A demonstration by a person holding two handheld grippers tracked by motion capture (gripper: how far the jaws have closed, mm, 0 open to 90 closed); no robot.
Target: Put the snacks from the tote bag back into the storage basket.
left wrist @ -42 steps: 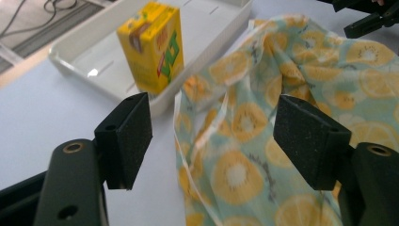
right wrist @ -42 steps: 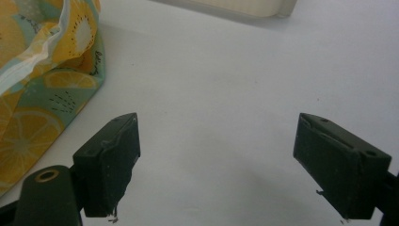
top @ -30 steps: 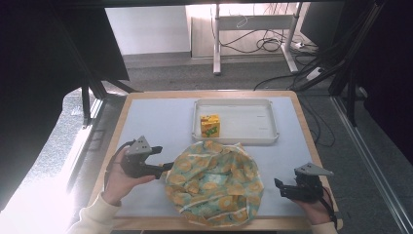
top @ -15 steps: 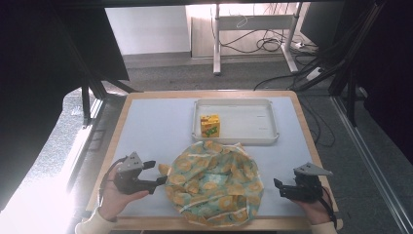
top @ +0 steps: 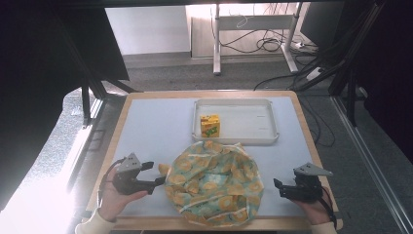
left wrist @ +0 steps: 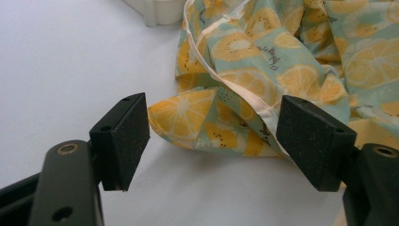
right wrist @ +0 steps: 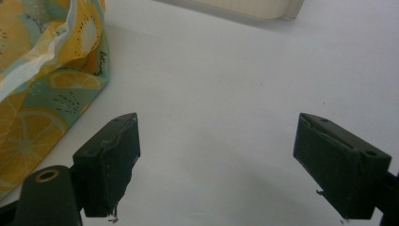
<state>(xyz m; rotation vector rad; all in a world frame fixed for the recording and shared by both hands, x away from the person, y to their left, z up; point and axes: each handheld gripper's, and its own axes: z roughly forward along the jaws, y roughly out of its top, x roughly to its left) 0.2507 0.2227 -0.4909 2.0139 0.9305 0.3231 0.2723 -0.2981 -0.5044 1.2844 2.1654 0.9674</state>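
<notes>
Fruit-print cloth crumpled at the desk's near edge, between two grippers.
Left gripper and right gripper: jaws open, empty. Cloth looks soft and light; its hemmed edge probably offers the best hold.

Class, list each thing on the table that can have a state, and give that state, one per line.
Left tool: open, at the cloth's corner.
Right tool: open, over bare table.
Fruit-print cloth: crumpled, lying loose.
Tray: upright, holding the carton.
Juice carton: standing upright.
</notes>
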